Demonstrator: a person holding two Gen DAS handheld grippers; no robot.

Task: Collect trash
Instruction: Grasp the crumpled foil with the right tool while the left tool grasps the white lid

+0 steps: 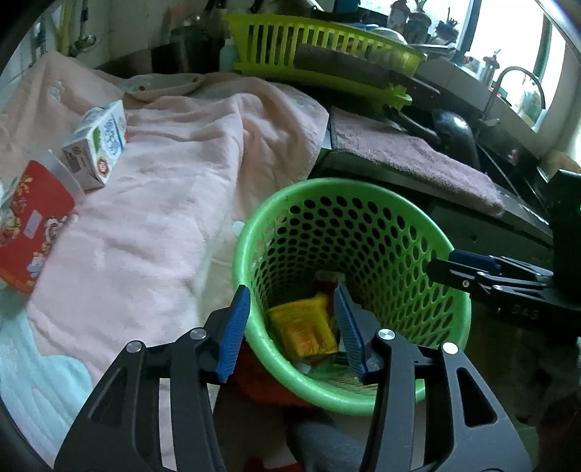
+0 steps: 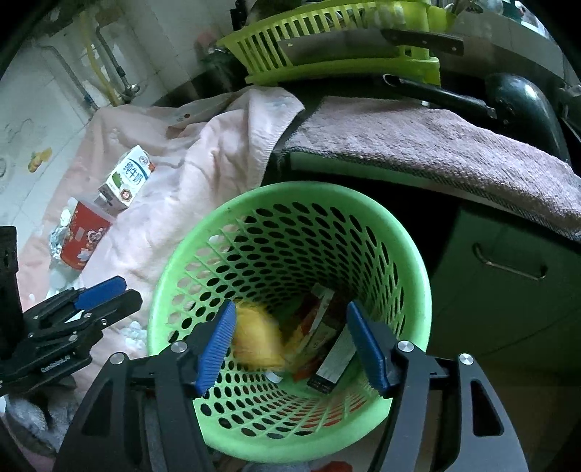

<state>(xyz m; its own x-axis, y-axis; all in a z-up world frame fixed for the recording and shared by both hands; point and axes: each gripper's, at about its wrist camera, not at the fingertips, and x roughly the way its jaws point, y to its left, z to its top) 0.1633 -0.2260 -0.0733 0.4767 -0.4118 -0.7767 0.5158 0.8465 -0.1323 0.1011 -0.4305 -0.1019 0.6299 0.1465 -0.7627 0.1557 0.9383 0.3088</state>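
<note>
Pink towel (image 1: 174, 188): 1 carton (image 1: 98, 149), 1 cup (image 1: 29, 225).

Daylight enters a window (image 1: 508, 32) above what looks like a sink; white tiled wall (image 2: 32, 109) at left.

A lime dish rack (image 1: 326, 51) (knife inside) stands behind the mauve towel (image 1: 410, 152).

Yellow wrapper (image 2: 256, 336) blurred in basket (image 2: 290, 196), red cup (image 1: 29, 225) cut off by edge
</note>
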